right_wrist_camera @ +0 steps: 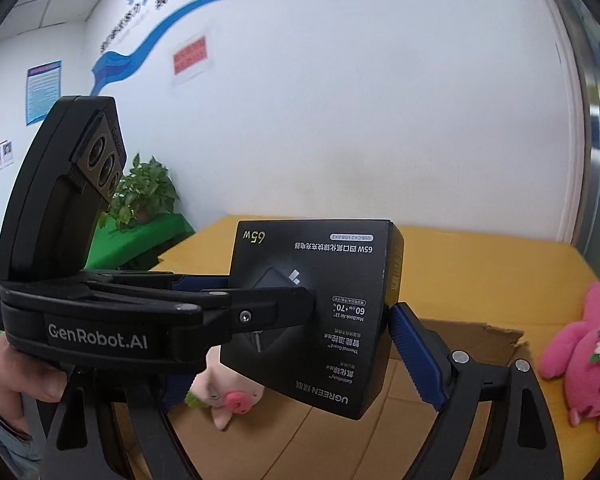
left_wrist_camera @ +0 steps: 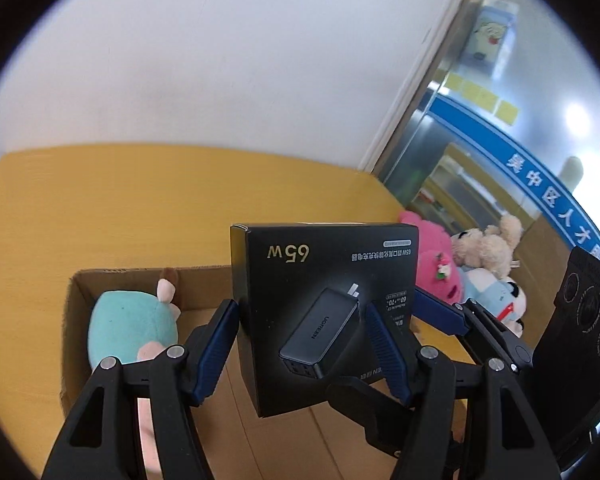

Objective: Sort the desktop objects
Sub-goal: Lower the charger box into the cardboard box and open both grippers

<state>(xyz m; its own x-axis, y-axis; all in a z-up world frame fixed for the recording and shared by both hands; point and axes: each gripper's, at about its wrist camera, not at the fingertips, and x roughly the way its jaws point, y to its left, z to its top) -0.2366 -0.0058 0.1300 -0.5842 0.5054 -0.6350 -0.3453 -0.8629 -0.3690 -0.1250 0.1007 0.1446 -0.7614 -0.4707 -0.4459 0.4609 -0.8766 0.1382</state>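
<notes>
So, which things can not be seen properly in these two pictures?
- Right gripper: in the right wrist view the left gripper hides one finger, so its grip on the charger box is unclear.
- Pink-snouted plush: right wrist view, mostly behind the charger box.
- Teal plush: left wrist view, lower part behind a gripper finger.
- Wall posters: right wrist view, too small to read.
</notes>
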